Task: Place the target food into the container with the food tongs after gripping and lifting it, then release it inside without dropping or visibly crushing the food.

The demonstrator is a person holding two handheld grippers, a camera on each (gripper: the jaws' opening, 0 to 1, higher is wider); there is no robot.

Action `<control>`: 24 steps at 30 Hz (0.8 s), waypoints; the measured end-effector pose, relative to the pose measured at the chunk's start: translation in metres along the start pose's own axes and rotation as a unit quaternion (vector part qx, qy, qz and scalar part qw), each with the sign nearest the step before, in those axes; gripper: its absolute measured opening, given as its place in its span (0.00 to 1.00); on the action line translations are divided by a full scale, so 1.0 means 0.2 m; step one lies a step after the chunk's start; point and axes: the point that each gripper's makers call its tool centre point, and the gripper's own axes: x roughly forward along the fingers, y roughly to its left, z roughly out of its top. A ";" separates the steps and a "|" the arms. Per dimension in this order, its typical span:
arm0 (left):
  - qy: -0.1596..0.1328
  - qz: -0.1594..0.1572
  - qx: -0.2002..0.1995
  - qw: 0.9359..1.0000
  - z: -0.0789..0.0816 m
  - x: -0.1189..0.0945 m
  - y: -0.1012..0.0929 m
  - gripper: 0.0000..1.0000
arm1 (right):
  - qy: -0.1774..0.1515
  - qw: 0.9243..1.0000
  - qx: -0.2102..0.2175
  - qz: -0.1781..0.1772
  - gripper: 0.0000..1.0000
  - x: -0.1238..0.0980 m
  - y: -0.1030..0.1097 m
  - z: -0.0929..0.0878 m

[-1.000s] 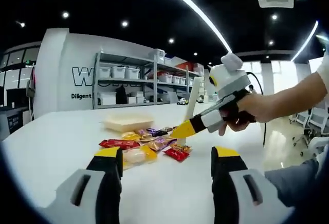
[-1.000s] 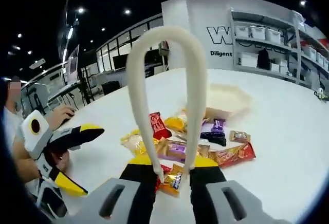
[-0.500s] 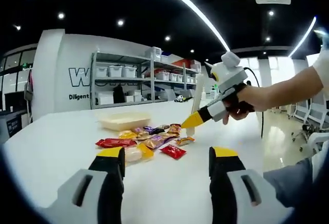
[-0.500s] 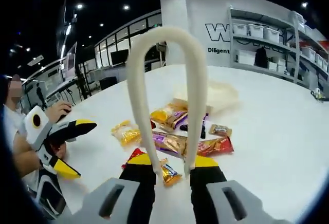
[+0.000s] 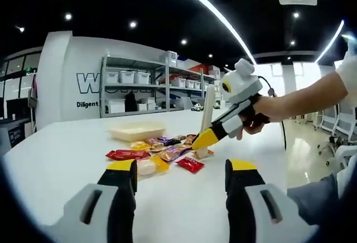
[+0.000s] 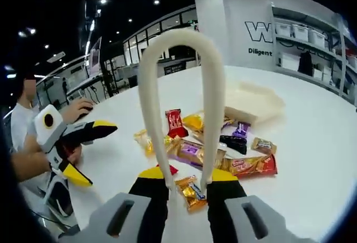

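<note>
Wrapped snacks (image 6: 212, 151) lie heaped mid-table, container (image 6: 252, 102) just beyond, bare white table (image 6: 318, 142) all around. Right gripper (image 6: 187, 183) clamps the cream tongs (image 6: 177, 98), tips spread over a gold packet (image 6: 191, 192). Left gripper (image 5: 181, 170) gapes, nearer.

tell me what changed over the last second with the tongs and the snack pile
The right gripper rose off the snack pile half a second ago and has now dipped back to it, the cream food tongs still clamped in its jaws with tips over a gold wrapped candy. Nothing was picked up. The left gripper stayed open, and the container stayed put.
</note>
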 end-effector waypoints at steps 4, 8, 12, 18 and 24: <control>0.002 -0.001 0.002 1.000 0.00 0.00 -0.01 0.62 | 0.002 1.000 -0.007 0.000 0.20 0.00 0.00 -0.01; 0.005 -0.003 0.004 1.000 -0.01 0.00 -0.01 0.62 | 0.001 1.000 0.006 -0.008 0.17 0.01 -0.03 -0.01; 0.006 -0.002 0.006 1.000 -0.01 0.01 -0.01 0.61 | 0.007 1.000 0.022 -0.013 0.13 0.00 -0.05 -0.01; 0.004 0.003 0.003 1.000 -0.01 0.00 0.00 0.62 | -0.011 0.998 0.067 -0.006 0.12 -0.02 -0.06 0.02; -0.001 0.009 -0.002 1.000 0.00 0.00 0.02 0.64 | -0.031 0.997 0.072 -0.007 0.13 -0.08 -0.08 0.11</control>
